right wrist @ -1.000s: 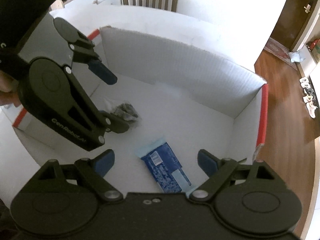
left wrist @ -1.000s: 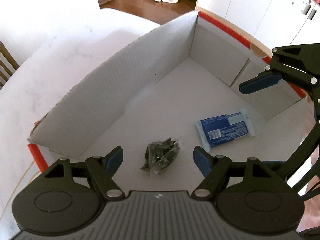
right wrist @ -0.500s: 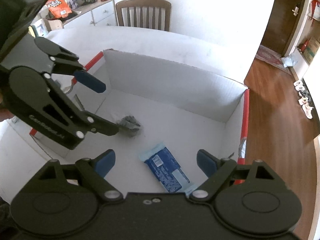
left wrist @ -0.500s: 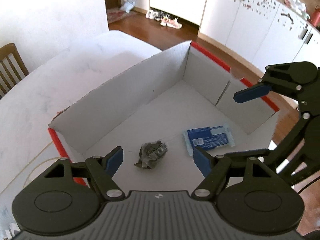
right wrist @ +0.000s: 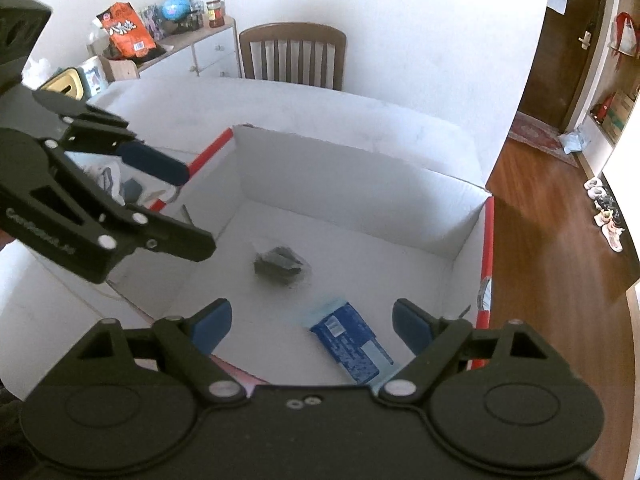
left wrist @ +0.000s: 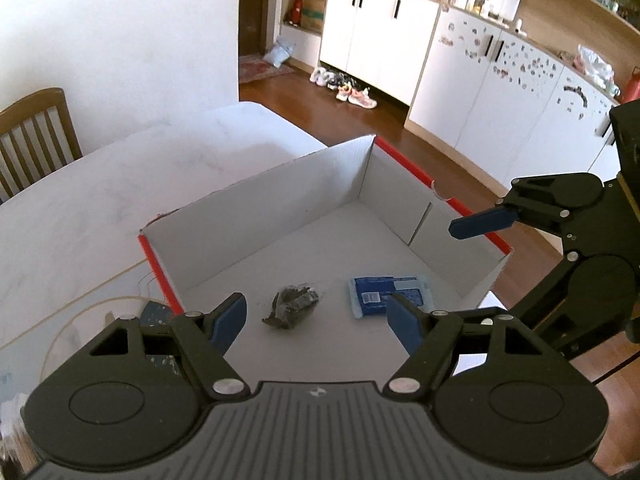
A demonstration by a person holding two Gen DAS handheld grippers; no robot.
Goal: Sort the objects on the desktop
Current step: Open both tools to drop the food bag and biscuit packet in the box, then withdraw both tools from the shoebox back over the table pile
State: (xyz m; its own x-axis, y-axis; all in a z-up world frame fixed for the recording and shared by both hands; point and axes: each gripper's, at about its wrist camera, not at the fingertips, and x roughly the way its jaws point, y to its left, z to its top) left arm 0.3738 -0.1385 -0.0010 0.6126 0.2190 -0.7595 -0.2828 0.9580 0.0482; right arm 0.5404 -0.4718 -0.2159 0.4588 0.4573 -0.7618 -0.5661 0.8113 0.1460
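While jaws gape, corrugated white box (left wrist: 280, 196), crinkly dark bag (left wrist: 294, 306), glossy blue packet (right wrist: 348, 342)

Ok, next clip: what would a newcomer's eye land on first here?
The big white cardboard box with red edges on the white table. On its floor lie a dark crumpled packet and, to its right, a blue snack wrapper. Both grippers, left and right, hang open above the box, holding nothing.

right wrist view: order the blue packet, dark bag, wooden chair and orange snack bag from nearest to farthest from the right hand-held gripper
1. Blue packet, on the box floor between the right hand-held gripper fingers.
2. Dark bag, mid-box, slightly left.
3. Wooden chair, beyond the table.
4. Orange snack bag, on the cabinet, far left.
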